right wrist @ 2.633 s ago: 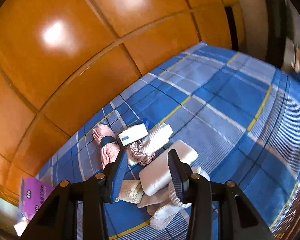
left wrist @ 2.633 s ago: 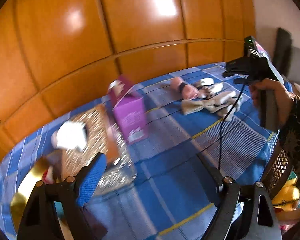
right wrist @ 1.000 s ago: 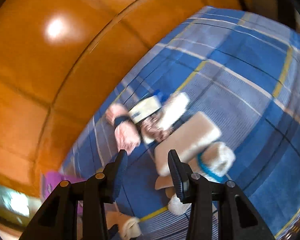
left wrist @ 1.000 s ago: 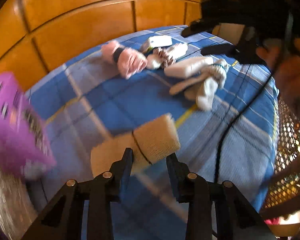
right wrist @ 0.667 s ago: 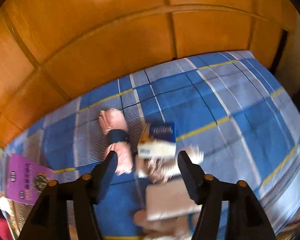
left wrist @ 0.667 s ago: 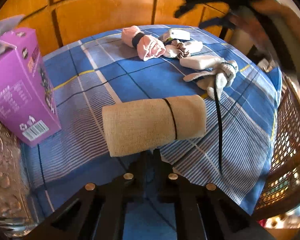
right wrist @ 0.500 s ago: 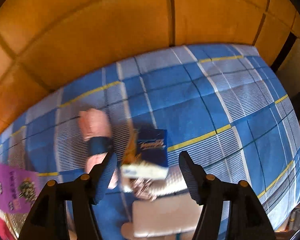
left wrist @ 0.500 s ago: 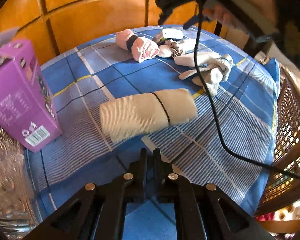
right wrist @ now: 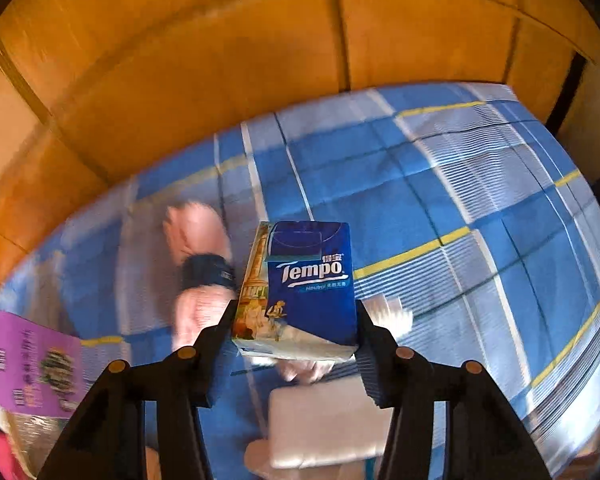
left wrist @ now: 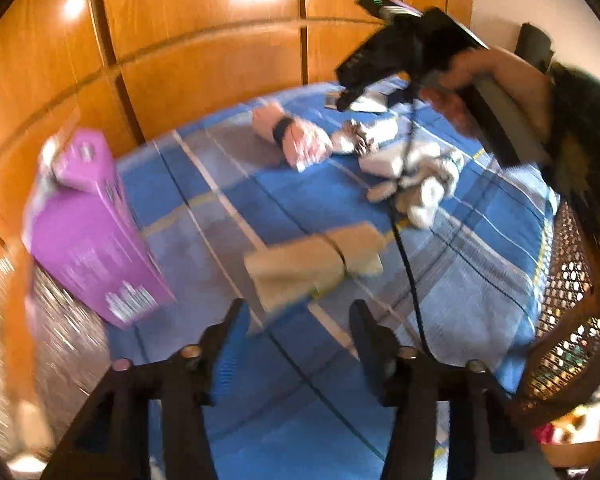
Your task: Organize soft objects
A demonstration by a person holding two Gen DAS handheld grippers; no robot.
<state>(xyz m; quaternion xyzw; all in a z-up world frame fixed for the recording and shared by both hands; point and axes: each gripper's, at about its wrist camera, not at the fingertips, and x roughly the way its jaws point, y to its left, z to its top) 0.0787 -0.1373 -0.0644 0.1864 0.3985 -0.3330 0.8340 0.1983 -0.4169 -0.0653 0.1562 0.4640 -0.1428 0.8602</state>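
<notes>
Lifted now, the tissue pack (right wrist: pixel 300 292) is pinched by the right gripper (right wrist: pixel 294 334); left gripper (left wrist: pixel 296 340) spread, empty.

Our left gripper (left wrist: pixel 296 316) hangs low over the near side, its two black fingers spread wide with nothing between them; the left finger's blue pad (left wrist: pixel 230 350) faces inward. Our right gripper (right wrist: pixel 294 328) is farther off and to the right, raised, its fingers pressed against both sides of a pack (right wrist: pixel 300 288) that it holds clear of the surface. In the left wrist view our right hand (left wrist: pixel 488 92) wraps the handle of that gripper, forearm leading off to the right edge.
</notes>
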